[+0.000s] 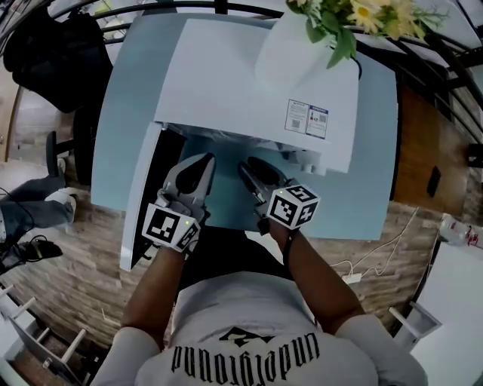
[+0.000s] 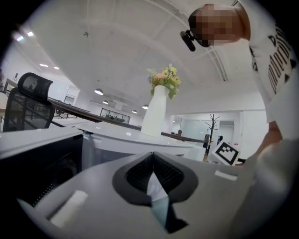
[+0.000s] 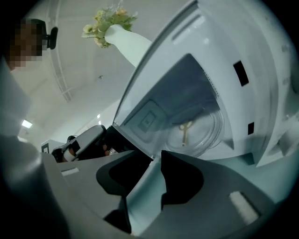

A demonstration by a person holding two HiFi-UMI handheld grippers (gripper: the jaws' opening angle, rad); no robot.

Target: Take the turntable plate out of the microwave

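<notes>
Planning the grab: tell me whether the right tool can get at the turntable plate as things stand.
Probably yes. The microwave door stands open, the right tool has its jaws apart and empty, and the turntable plate lies in the cavity straight ahead with nothing visible between them.

The microwave (image 1: 226, 83) and vase (image 1: 290, 49) are white, the flowers (image 1: 370, 15) yellow and cream with green leaves, the table (image 1: 124, 113) pale blue, and the floor (image 1: 68, 264) brown wood-grain. The turntable plate (image 3: 201, 130) is clear glass. The left gripper (image 2: 152, 156) and right gripper (image 3: 156, 161) are grey with black pads, and their cubes (image 1: 293, 205) bear black-and-white square markers.
</notes>
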